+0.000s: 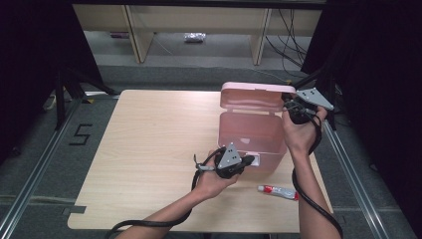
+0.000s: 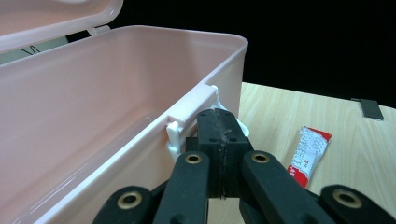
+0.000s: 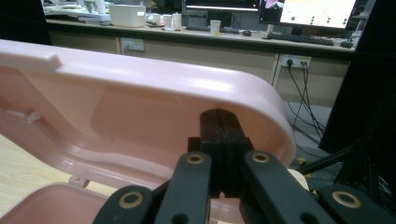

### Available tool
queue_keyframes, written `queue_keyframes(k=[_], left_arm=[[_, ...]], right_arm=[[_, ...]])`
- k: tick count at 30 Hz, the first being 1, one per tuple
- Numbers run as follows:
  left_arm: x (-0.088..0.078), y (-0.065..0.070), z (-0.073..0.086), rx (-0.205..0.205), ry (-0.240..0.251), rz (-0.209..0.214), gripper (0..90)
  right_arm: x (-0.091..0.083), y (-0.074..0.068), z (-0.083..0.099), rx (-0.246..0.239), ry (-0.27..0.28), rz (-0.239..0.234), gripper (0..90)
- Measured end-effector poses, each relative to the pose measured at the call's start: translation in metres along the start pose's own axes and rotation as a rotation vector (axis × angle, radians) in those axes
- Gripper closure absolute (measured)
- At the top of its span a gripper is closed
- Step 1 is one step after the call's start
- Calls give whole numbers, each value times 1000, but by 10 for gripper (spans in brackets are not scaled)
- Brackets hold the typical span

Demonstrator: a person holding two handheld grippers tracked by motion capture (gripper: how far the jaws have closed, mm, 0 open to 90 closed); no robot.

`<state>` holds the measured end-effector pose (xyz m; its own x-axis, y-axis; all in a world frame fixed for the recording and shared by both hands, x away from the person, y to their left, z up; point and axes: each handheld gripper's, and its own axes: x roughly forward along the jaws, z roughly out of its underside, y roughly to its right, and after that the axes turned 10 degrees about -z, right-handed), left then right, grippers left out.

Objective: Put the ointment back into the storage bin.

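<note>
Holding open: I have the pink box (image 1: 251,133) at the bench's (image 1: 149,149) far right, lid (image 1: 255,95) propped upright.
Left tongs (image 2: 219,135): pressed together against the white latch (image 2: 187,116) on the front wall, probably to steady the box.
Right tongs (image 3: 219,133): pressed together at the lid's right edge; pinching or only pushing, I can't tell.
Tube (image 1: 278,191): lies on the bench just right of the box, probably waiting to go in.
Hidden: box floor, latch underside, tube's print unreadable.

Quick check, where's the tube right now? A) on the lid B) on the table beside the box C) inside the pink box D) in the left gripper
B: the tube lies on the table beside the box, apart from both grippers.
</note>
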<state>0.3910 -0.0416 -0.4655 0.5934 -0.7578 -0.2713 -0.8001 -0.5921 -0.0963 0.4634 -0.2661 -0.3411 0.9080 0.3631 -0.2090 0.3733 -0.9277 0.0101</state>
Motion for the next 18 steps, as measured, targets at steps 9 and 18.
queue_keyframes(k=[9,18], left_arm=[[0,0,0,3,0,0,900],[0,0,1,-7,7,0,900]], right_arm=[[12,3,-1,-5,-12,11,900],[21,7,0,-22,-32,24,900]])
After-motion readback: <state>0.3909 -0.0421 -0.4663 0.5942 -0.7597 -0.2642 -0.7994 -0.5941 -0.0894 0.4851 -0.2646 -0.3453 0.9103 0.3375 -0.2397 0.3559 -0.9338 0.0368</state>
